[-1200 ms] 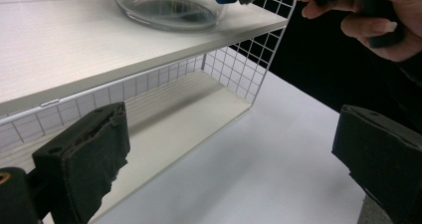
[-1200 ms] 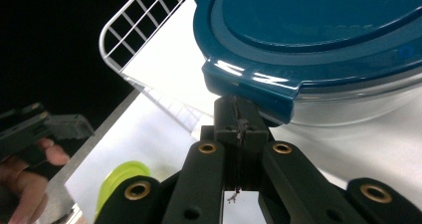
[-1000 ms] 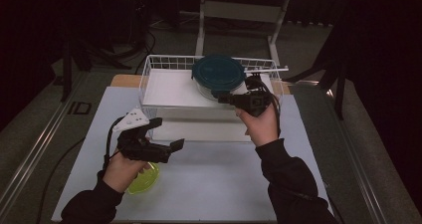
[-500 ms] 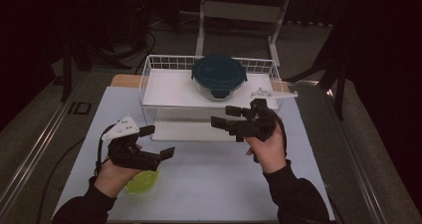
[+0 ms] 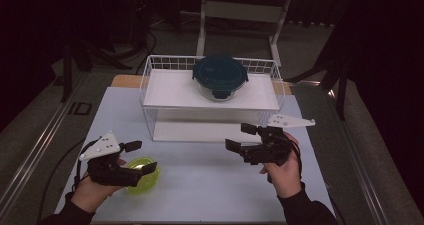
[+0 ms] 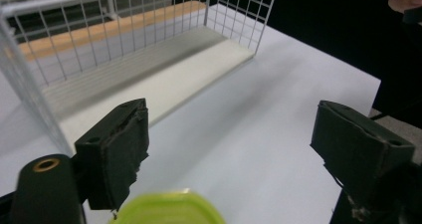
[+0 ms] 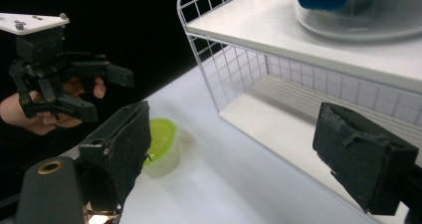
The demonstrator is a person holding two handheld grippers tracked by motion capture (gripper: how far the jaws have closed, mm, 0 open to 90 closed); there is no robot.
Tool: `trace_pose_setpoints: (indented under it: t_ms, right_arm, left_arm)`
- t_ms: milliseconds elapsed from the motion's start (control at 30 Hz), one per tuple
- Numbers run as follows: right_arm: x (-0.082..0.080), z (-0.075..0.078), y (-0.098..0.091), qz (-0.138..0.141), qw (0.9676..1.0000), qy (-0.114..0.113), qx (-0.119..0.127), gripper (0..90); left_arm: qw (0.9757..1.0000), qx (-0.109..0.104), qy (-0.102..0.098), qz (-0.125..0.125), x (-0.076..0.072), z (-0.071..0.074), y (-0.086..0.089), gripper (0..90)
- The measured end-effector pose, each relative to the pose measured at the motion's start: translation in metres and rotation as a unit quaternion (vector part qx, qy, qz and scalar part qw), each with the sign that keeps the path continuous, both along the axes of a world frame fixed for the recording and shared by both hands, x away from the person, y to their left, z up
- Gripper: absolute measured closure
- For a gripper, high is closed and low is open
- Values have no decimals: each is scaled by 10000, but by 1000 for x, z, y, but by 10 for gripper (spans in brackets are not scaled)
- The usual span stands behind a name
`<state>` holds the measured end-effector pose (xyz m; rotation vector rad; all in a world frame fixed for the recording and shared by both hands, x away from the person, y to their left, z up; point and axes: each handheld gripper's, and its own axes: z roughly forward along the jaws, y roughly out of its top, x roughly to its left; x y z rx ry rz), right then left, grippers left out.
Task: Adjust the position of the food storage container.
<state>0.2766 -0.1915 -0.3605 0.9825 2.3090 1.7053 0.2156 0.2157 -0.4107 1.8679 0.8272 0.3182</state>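
I am looking down on a white table [image 5: 210, 185] where a white wire rack [image 5: 150, 92] is standing toward the far side, with a white shelf board on top and another at its base. A round glass container with a dark teal lid [image 5: 220, 76] is sitting on the rack's upper shelf, toward its right half. I am holding the left gripper [image 5: 136, 157] low at the near left of the table, its jaws spread wide and gripping nothing; a small clear tub with a lime-green lid [image 5: 141, 173] is sitting on the table just beneath and between those jaws, and in the left gripper view the green lid is peeking up at the bottom edge between the two black pads. I am holding the right gripper [image 5: 239, 137] in front of the rack's lower shelf, near the right side of the table, its jaws also parted and empty, pointing leftward. In the right gripper view the green-lidded tub is resting on the table beyond the left jaw, the rack is rising at the right, and the other hand with its gripper is hovering at the upper left.
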Motion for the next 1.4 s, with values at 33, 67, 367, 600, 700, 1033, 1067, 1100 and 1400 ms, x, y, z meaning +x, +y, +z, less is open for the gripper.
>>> trace_pose_setpoints:
  t_ms: [33,67,367,600,700,1033,1067,1100,1400]
  right_arm:
    - [-1,-2,-2,-7,10000,-14,17,150]
    - [-3,-4,-4,-17,10000,-29,26,150]
    - [-13,-29,-11,-23,9999,68,-95,151]
    - [-18,-43,-16,-42,9998,181,-122,152]
    - [-19,-46,-17,-45,9997,225,-93,153]
    - [-21,-54,-20,-57,9995,307,-25,153]
    - [-21,-54,-20,-62,9995,321,-22,153]
    - [-21,-55,-21,-65,9995,319,-19,153]
    - [-22,-52,-25,-115,9995,306,39,153]
  left_arm:
    - [10000,3,14,-2,-2,-2,3,172]
    - [10000,24,22,17,-4,-4,5,187]
    - [9996,141,107,240,-18,-24,31,322]
    - [9973,439,354,470,-25,-44,53,536]
    - [9940,818,422,586,-27,-54,57,620]
    - [9851,1307,559,963,-24,-75,72,885]
    - [9842,1376,602,942,-23,-79,73,887]
    - [9835,1424,697,876,-22,-83,74,887]
    - [9822,1435,1125,458,-19,-110,64,887]
